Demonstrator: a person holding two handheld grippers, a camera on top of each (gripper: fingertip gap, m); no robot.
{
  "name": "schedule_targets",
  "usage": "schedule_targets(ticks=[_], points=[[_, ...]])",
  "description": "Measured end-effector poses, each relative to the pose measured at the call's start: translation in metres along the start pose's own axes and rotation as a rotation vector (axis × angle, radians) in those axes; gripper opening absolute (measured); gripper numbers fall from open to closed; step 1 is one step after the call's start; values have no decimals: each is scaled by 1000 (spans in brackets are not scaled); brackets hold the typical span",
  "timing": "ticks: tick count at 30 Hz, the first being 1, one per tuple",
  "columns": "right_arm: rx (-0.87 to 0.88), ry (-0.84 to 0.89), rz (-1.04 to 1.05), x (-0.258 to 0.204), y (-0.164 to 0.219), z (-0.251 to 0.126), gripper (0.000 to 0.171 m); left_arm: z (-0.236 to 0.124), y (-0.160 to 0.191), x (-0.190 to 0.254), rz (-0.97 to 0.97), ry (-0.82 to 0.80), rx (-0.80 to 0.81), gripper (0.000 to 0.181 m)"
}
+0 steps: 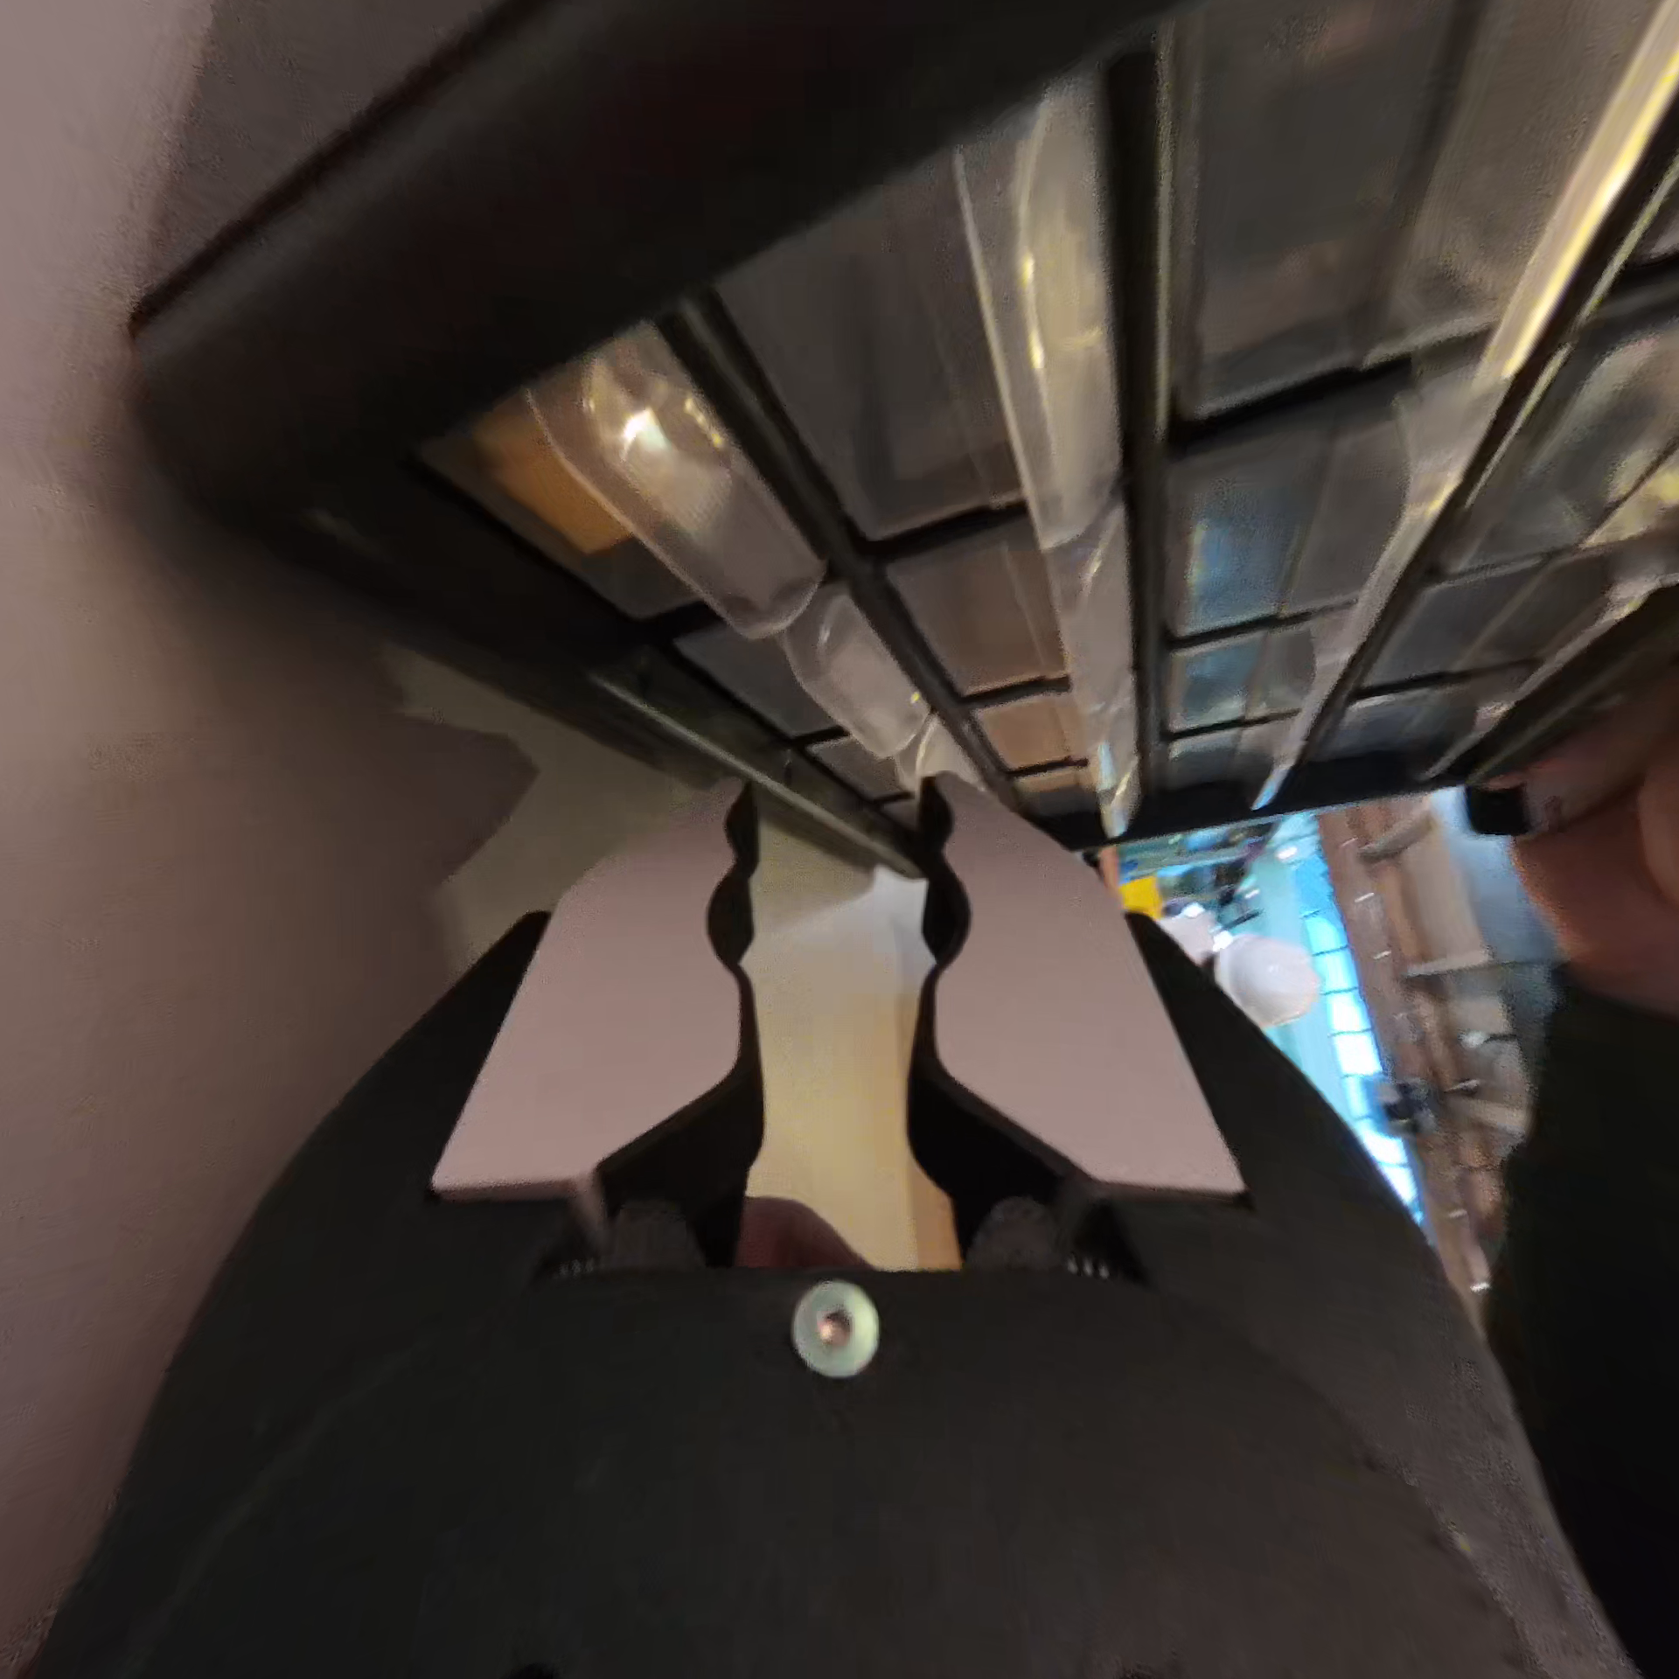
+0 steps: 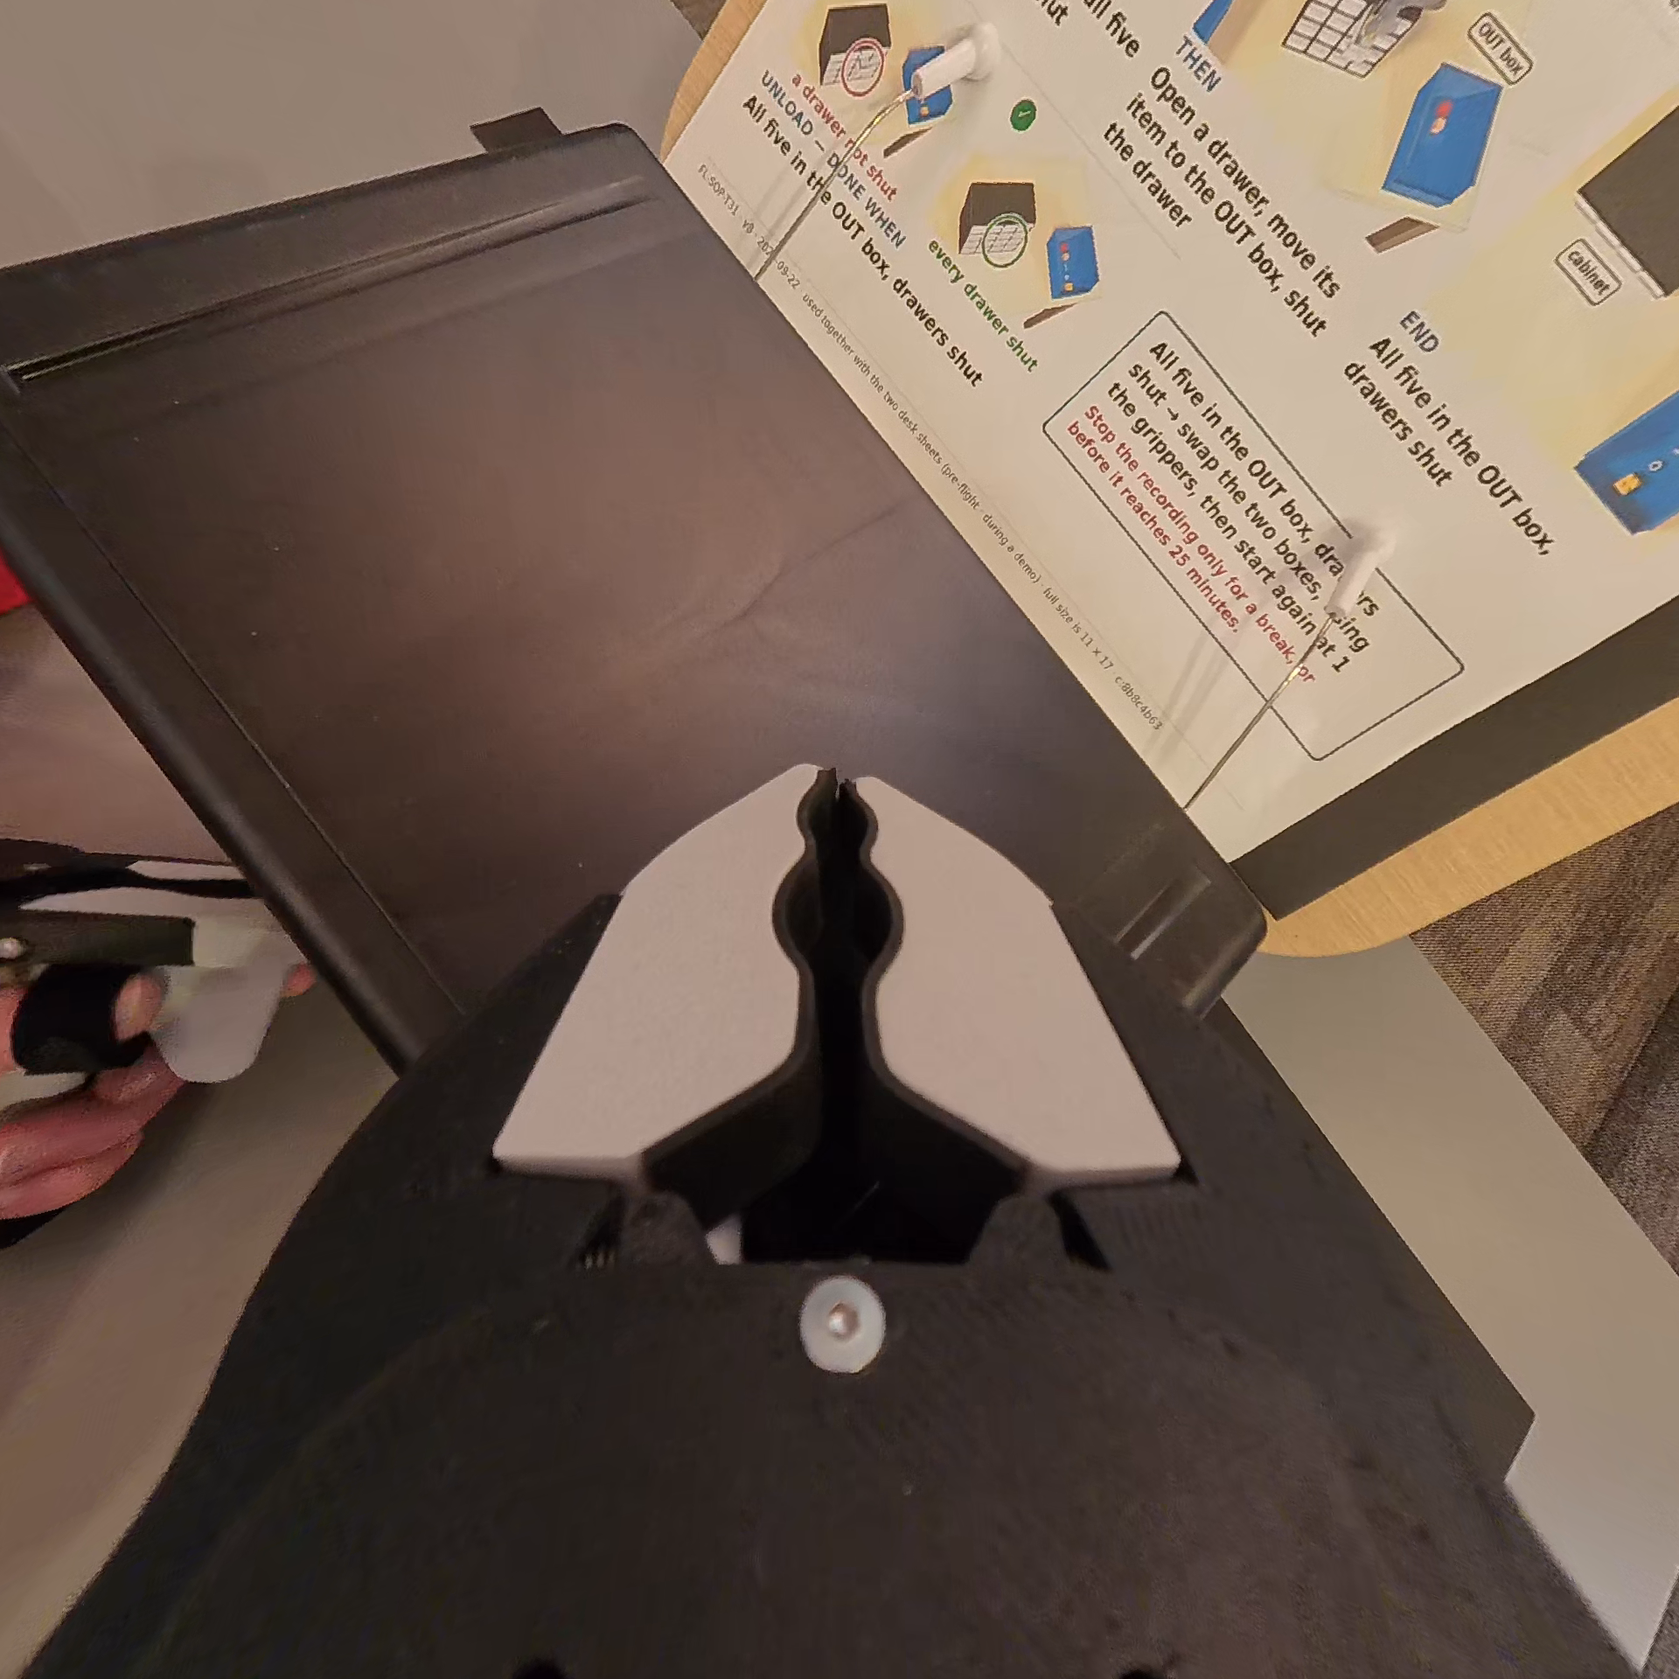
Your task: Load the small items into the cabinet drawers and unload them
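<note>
The black cabinet with rows of clear drawers fills the top of the left wrist view, seen sideways and close. One drawer at the left holds a tan item. My left gripper is open and empty, with its tips just short of the drawer fronts near the cabinet's edge. In the right wrist view my right gripper is shut with nothing between its fingers. It sits over the cabinet's flat black top panel; I cannot tell if it touches.
A printed instruction sheet lies on a light wooden board beyond the cabinet. A hand in a black strap shows at the left edge beside the cabinet. Another hand shows at the right of the left wrist view.
</note>
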State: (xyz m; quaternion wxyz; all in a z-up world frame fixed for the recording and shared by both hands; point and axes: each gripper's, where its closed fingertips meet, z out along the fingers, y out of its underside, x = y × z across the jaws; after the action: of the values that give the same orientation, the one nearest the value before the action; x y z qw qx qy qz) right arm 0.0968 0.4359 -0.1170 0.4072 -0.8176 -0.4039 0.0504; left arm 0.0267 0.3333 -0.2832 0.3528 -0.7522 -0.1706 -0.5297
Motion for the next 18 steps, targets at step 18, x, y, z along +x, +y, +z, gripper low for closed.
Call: schedule_targets(ticks=[18], points=[[0, 1, 0, 0, 0, 0, 2, 6, -12, 3, -67, 47, 79, 13]])
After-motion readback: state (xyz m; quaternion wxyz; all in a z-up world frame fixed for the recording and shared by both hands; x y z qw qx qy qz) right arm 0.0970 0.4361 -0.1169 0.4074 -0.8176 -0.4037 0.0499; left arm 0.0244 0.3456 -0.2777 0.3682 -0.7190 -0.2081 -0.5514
